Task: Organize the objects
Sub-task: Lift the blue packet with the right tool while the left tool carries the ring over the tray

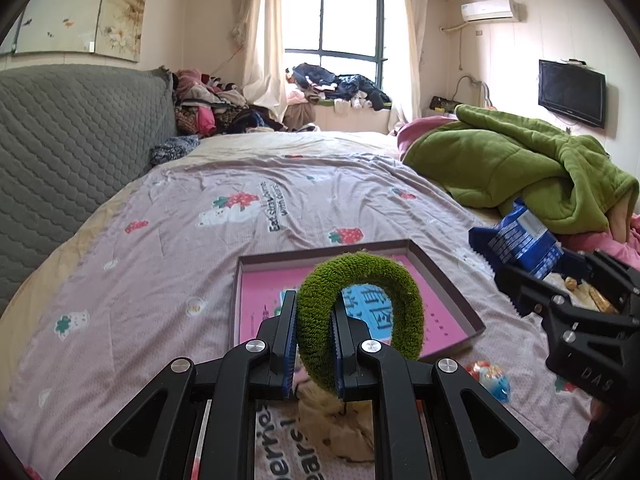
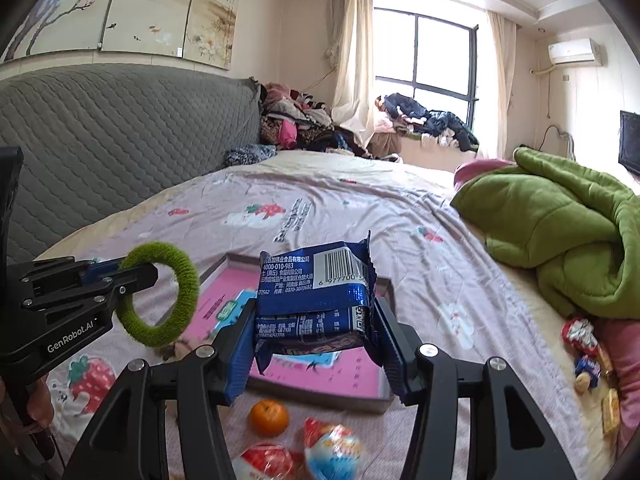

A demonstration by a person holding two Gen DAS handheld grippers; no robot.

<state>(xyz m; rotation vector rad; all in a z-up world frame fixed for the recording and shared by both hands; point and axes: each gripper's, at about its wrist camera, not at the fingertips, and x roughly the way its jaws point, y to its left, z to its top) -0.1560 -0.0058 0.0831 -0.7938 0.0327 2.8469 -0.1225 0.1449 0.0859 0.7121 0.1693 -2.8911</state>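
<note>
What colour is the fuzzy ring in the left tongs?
Moss green all over, the fuzzy ring shows best in the right wrist view.

Right gripper [image 2: 316, 336] clamped on blue snack pack [image 2: 316, 284], held above pink tray [image 2: 362, 380] on bed [image 2: 360, 208]. Left gripper [image 2: 132, 276] pinches green ring [image 2: 166, 294] over tray's left edge. Orange [image 2: 269, 417] and two wrapped snacks [image 2: 304, 454] on bed's near edge.
</note>
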